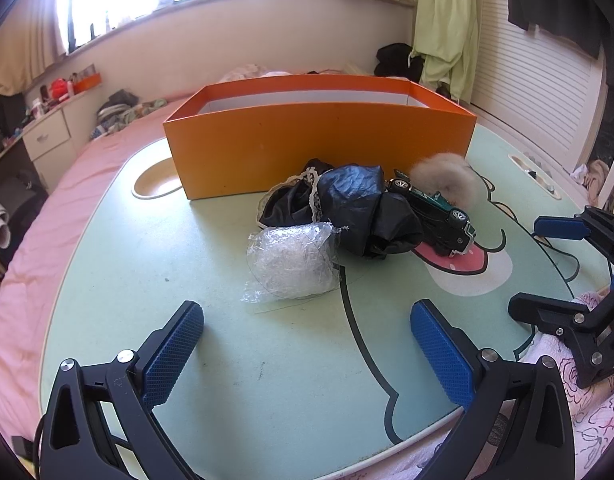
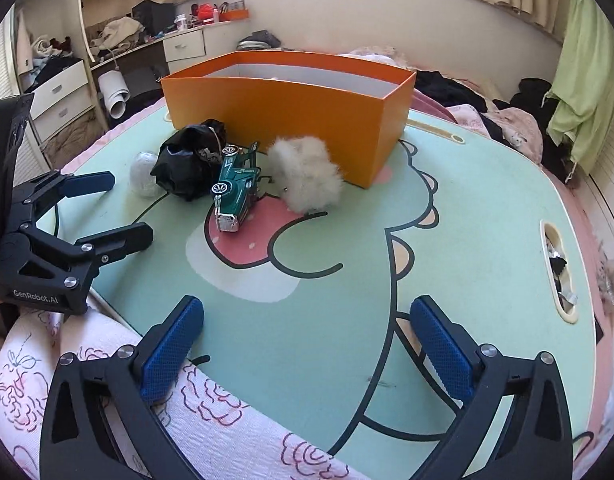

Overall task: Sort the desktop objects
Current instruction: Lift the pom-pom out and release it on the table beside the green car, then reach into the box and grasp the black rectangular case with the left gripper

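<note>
An orange box (image 1: 319, 148) (image 2: 303, 108) stands open at the far side of a green cartoon table (image 1: 267, 340) (image 2: 467, 220). In front of it lie a crumpled clear plastic wad (image 1: 293, 262) (image 2: 143, 174), a black cloth bundle with lace (image 1: 347, 208) (image 2: 189, 160), a green toy car (image 1: 439, 210) (image 2: 237, 192) and a grey fluffy ball (image 1: 447, 178) (image 2: 307, 176). My left gripper (image 1: 307, 328) (image 2: 125, 208) is open and empty, just short of the plastic wad. My right gripper (image 2: 307, 328) (image 1: 547, 264) is open and empty, near the table's front edge.
A pink bed surrounds the table. A floral quilt (image 2: 107, 380) lies at the near edge. The table has a round cup recess (image 1: 157, 182) and a slot (image 2: 559, 268). Cluttered drawers and desk (image 2: 107, 52) stand at the back left.
</note>
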`<state>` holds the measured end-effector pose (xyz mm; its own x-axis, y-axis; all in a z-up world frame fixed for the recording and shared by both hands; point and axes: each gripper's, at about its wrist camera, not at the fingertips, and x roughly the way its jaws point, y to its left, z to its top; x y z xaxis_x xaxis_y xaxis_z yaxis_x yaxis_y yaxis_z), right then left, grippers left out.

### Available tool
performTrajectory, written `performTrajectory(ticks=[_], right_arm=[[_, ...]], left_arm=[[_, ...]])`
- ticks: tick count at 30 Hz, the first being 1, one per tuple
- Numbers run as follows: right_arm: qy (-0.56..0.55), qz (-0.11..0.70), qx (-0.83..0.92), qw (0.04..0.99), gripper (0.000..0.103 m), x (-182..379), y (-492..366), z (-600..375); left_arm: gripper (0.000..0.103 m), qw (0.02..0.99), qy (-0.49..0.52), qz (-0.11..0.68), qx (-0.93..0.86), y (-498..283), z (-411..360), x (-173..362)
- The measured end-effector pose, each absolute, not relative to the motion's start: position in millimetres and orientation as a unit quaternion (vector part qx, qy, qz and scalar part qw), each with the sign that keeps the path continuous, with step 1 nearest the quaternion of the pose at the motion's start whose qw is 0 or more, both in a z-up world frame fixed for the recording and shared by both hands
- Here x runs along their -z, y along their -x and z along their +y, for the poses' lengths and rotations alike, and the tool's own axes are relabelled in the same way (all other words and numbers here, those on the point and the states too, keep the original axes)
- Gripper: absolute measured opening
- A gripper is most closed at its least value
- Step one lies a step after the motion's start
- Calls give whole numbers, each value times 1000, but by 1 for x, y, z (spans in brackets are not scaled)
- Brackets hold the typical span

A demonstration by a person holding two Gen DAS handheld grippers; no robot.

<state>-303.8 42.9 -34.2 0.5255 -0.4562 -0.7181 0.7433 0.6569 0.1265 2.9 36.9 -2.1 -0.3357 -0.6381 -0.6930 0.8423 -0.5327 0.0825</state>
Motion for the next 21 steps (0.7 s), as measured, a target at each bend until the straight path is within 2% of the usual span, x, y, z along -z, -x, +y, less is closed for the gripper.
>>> performTrajectory(ticks=[9,10,12,17,21], right_arm=[[-216,333,354,847,103,29,307,41],[-216,333,354,847,103,29,307,41],[-216,332,354,847,103,28,308,43],[-216,332,354,847,103,26,308,47],[-217,332,355,847,103,26,308,47]], left_arm=[[102,485,-337,139,795,-3,36,-1],[100,487,-334,132,796,-1,38,-3],[90,494,-323,117,799,0,43,-10],[78,523,-275,89,802,-3,45,-45],[78,516,-267,84,810,8,32,-85]])
